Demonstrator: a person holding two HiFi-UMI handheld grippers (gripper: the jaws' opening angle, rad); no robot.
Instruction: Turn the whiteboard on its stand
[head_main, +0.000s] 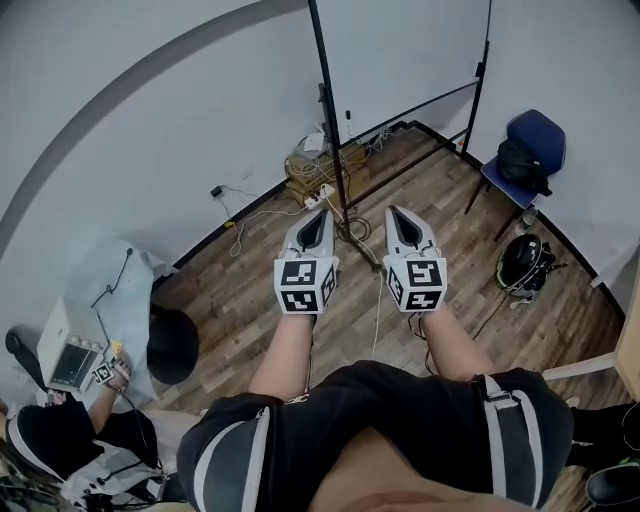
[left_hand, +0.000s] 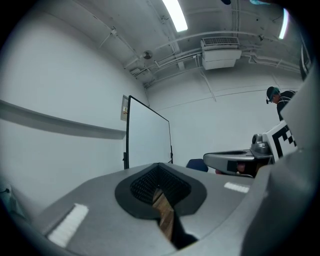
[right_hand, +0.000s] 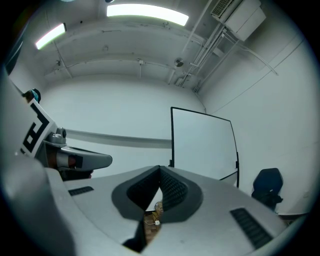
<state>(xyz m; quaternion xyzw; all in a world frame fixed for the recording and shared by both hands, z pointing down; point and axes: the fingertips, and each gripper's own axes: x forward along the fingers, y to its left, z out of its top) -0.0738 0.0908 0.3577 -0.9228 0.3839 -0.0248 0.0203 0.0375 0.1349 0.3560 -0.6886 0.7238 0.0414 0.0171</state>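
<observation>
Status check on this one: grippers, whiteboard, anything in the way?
Both shut, empty: left gripper, right gripper. Ahead, whiteboard untouched. At its foot, cable clutter; blue chair beside it.

White walls (head_main: 150, 120) enclose a wood-plank floor (head_main: 250, 290) with a blue chair (head_main: 535, 140)

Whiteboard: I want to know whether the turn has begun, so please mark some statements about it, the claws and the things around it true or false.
1. The left claw and the right claw are both shut and empty. True.
2. A blue chair stands right of the whiteboard in the head view. True.
3. The left claw grips the whiteboard's frame. False: both claws are short of it, touching nothing.
4. The floor at the whiteboard's foot is bare. False: cables lie there.
5. A helmet sits on the blue chair. False: the helmet lies on the floor; a black bag sits on the blue chair.
</observation>
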